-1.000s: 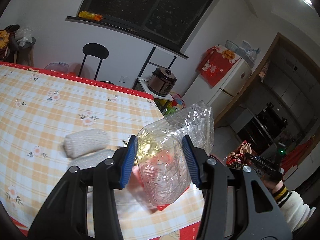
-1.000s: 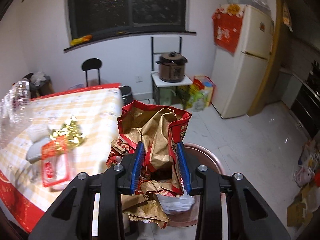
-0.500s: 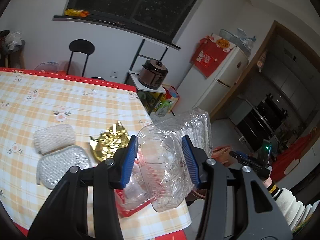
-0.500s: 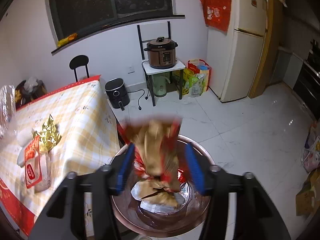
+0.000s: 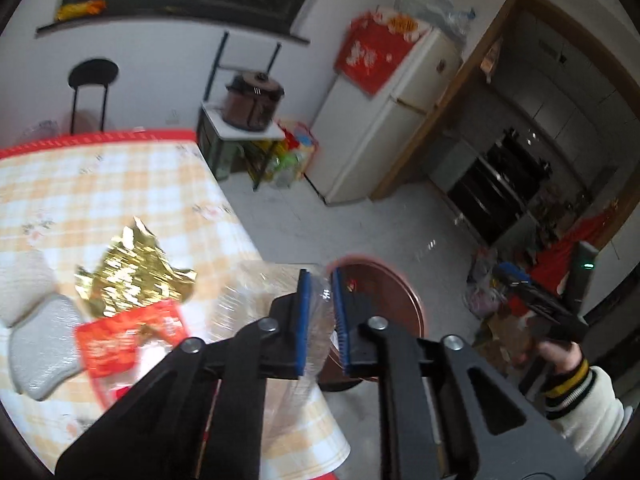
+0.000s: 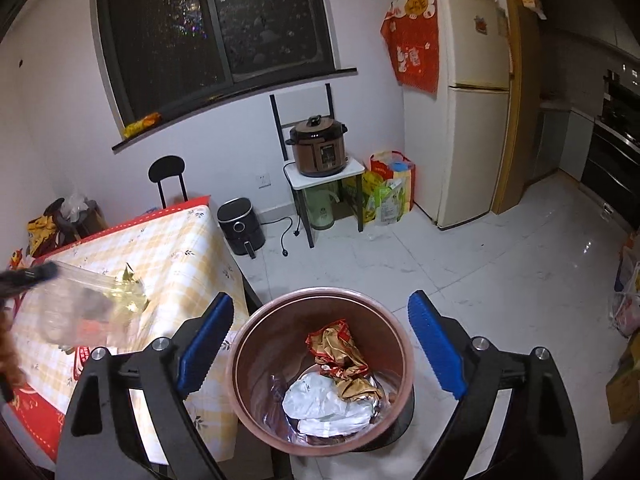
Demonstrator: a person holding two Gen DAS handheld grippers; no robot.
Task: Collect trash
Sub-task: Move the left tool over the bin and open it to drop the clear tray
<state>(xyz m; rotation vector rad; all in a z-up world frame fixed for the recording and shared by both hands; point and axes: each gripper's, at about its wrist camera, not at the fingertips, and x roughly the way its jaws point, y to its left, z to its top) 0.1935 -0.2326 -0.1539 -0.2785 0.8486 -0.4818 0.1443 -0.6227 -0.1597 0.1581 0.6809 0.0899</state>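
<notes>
Right gripper (image 6: pixel 320 344) hangs spread above the bin (image 6: pixel 256 332).

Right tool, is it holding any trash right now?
No, the right tool is wide open above the trash bin, with nothing between its fingers.

dropped red-and-gold wrapper (image 6: pixel 340 350) into copper bin (image 6: pixel 320 376); right gripper (image 6: pixel 320 344) spread wide above bin; left gripper (image 5: pixel 321 320) squeezed clear bottle (image 5: pixel 256 300) flat beside bin.
</notes>
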